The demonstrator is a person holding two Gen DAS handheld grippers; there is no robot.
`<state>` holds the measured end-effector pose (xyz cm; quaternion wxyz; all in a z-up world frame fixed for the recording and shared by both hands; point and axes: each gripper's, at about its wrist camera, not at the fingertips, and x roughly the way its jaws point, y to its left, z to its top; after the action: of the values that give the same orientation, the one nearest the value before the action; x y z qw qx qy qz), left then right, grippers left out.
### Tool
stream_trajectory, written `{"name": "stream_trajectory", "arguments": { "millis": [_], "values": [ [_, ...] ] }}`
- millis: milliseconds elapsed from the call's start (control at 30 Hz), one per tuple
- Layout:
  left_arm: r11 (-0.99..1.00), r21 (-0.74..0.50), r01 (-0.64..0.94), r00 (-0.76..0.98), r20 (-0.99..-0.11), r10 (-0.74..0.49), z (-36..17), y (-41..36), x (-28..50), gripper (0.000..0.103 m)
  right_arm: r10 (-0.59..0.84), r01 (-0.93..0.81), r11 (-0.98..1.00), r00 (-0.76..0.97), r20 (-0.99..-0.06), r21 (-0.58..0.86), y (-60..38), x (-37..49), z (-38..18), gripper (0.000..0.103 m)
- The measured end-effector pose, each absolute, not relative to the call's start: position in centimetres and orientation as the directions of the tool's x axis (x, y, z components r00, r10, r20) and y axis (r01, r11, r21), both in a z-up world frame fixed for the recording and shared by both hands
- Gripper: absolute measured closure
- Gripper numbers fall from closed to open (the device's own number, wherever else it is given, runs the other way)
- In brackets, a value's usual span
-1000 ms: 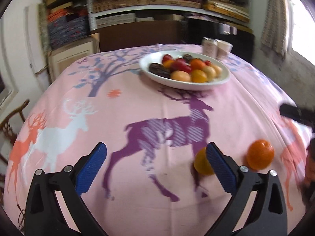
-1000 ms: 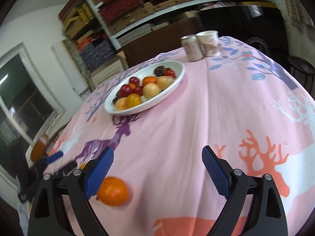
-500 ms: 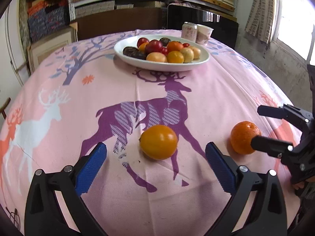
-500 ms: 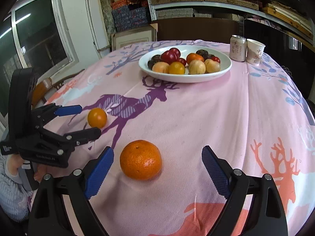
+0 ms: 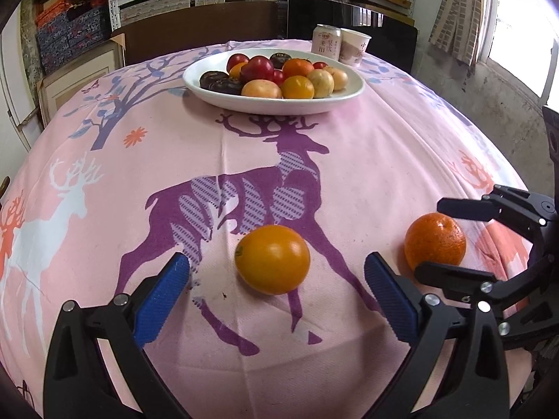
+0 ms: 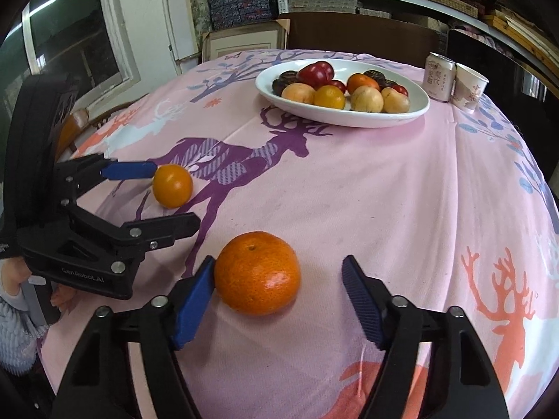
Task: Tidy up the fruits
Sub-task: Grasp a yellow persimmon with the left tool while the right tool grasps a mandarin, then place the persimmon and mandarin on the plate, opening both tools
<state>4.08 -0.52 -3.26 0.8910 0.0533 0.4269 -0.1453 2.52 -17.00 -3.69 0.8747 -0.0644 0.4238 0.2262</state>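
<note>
A smooth yellow-orange fruit (image 5: 272,259) lies on the pink deer tablecloth between the open fingers of my left gripper (image 5: 276,279); it also shows in the right wrist view (image 6: 172,185). A dimpled mandarin (image 6: 257,272) lies between the open fingers of my right gripper (image 6: 279,279), its left pad touching or almost touching the peel. The mandarin (image 5: 435,241) also shows in the left wrist view. A white plate (image 5: 335,99) at the far side holds several fruits.
A drink can (image 5: 326,41) and a paper cup (image 5: 354,46) stand behind the plate (image 6: 412,113). The round table's cloth (image 5: 384,160) drops off at the near edge. Shelves, boxes and a dark chair back are beyond the table.
Both grippers have moved forward toward their fruits. The yellow-orange fruit now sits between the left fingers and the mandarin between the right fingers. Both stay open.
</note>
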Motion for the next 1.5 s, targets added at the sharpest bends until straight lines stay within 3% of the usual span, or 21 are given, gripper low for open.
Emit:
{"name": "stream_trajectory", "arguments": {
  "millis": [67,100,133,233,300,533,1067,1500],
  "values": [
    [0.95,-0.047,0.308,0.588,-0.776,-0.229,-3.3,-0.4,4.2,0.011,0.35,-0.478,0.876,0.528,-0.774,0.069,-16.4,2.4,-3.7,0.048],
    [0.948,-0.058,0.312,0.581,-0.778,-0.239,-3.3,-0.4,4.2,0.019,0.352,-0.489,0.87,0.524,-0.775,0.064,-16.1,2.3,-3.7,0.052],
    [0.944,-0.078,0.32,0.565,-0.784,-0.256,-3.5,-0.4,4.4,0.038,0.349,-0.497,0.866,0.523,-0.777,0.054,-15.9,2.2,-3.8,0.056],
    [0.944,-0.086,0.318,0.568,-0.78,-0.262,-3.5,-0.3,4.5,0.039,0.331,-0.499,0.866,0.534,-0.778,0.026,-15.5,1.9,-3.7,0.056],
    [0.943,-0.093,0.318,0.569,-0.777,-0.268,-3.5,-0.3,4.4,0.049,0.341,-0.496,0.867,0.53,-0.776,0.043,-15.8,2.0,-3.7,0.056],
    [0.929,-0.148,0.34,0.555,-0.766,-0.325,-3.3,-0.1,4.3,0.066,0.357,-0.445,0.889,0.53,-0.769,0.105,-17.3,2.6,-3.8,0.056],
    [0.934,-0.119,0.336,0.604,-0.734,-0.311,-0.8,0.2,4.8,0.066,0.404,-0.352,0.907,0.579,-0.709,0.229,-20.7,3.5,-2.4,0.056],
    [0.948,-0.084,0.307,0.684,-0.674,-0.28,5.4,-1.2,17.8,0.066,0.346,-0.25,0.938,0.718,-0.604,0.24,-22.9,15.7,6.0,0.056]
  ]
}}
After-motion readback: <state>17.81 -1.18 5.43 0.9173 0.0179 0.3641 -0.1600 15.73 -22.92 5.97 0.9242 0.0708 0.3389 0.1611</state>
